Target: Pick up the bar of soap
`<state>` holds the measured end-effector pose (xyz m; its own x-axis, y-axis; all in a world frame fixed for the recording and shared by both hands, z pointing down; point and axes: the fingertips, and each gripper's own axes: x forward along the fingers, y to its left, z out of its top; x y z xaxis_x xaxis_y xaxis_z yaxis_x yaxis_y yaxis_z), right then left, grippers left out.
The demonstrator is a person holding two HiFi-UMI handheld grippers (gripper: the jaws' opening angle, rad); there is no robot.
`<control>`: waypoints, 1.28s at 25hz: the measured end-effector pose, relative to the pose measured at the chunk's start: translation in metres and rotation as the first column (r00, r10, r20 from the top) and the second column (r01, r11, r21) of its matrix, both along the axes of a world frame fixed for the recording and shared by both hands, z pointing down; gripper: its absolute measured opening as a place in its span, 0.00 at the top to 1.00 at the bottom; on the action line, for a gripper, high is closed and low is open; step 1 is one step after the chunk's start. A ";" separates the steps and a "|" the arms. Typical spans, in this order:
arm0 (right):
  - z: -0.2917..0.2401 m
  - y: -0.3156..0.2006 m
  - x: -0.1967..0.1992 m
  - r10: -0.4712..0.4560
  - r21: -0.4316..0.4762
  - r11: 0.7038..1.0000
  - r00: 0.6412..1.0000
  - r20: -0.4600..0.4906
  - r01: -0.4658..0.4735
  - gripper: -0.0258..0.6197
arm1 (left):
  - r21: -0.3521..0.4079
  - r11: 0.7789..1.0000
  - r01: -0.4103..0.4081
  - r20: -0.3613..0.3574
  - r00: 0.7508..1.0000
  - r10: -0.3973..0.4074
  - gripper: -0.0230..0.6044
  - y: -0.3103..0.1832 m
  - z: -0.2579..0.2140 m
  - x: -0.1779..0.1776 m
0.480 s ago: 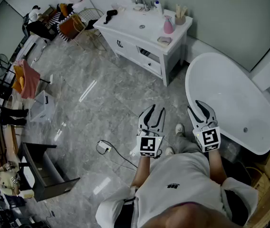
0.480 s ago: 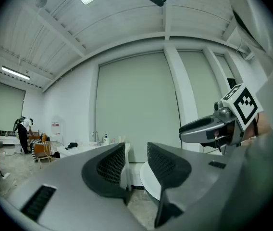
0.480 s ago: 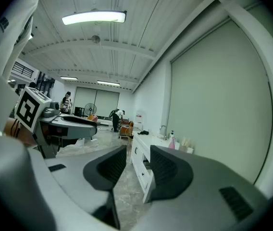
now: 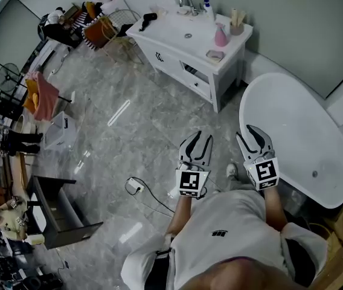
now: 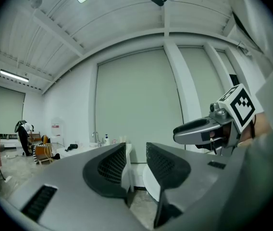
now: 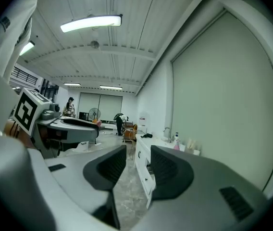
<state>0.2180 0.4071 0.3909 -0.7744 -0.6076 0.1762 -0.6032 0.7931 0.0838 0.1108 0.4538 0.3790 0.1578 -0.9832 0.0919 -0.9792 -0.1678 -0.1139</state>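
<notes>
- Grey marble floor fills most of the head view, with a white vanity at upper centre and a white bathtub at the right.
- What looks like the bar of soap lies on a small dish at the vanity's right end, just below a pink bottle.
- At lower centre the left gripper is held in the air, its jaws drawn narrow with nothing between them.
- Beside it, the right gripper has its jaws fully closed on nothing.
- Judged from this, the pick-up has not begun: both grippers are well apart from the soap, so approaching the vanity, opening a gripper and grasping all remain.
</notes>
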 end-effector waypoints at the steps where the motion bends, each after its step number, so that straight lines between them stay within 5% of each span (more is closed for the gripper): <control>1: 0.000 -0.008 -0.001 -0.006 0.001 1.000 1.000 0.000 0.006 0.70 | -0.009 1.000 0.003 0.004 1.000 -0.003 0.73 -0.007 0.003 0.000; 32: 0.007 -0.161 -0.018 -0.130 -0.047 0.990 0.991 0.020 0.131 0.70 | -0.039 0.993 0.112 0.050 0.993 -0.110 0.76 -0.152 -0.004 -0.008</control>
